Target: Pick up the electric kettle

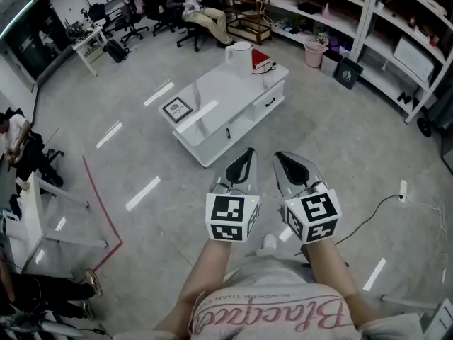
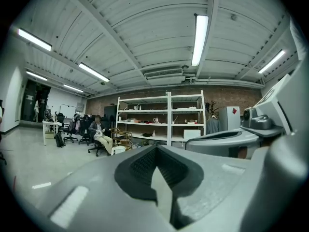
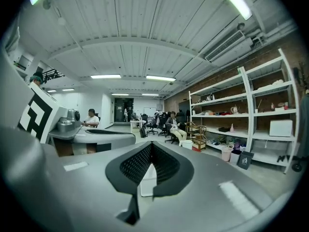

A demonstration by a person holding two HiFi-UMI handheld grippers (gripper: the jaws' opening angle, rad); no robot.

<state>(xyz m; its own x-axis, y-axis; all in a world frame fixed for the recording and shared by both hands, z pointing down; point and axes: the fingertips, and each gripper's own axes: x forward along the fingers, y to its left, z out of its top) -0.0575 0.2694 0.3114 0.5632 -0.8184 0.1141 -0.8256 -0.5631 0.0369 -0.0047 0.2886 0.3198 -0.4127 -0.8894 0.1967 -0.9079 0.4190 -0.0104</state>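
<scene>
The white electric kettle (image 1: 239, 57) stands at the far end of a low white table (image 1: 212, 122), beside a red object (image 1: 260, 59). Both grippers are held side by side well short of the table, over the floor. My left gripper (image 1: 245, 156) has its jaws together with nothing in them, and so does my right gripper (image 1: 282, 159). In the left gripper view the shut left gripper (image 2: 157, 167) fills the bottom, with the kettle (image 2: 117, 150) small and far off. The right gripper view shows the shut right gripper (image 3: 150, 164) and the distant kettle (image 3: 187, 144).
A framed picture (image 1: 176, 109) and a dark pen (image 1: 228, 132) lie on the table. White shelving (image 1: 382, 41) lines the right wall, with a pink bin (image 1: 313, 54) below. A person sits on an office chair (image 1: 192, 9) beyond the table. A cable (image 1: 375, 207) crosses the floor at right.
</scene>
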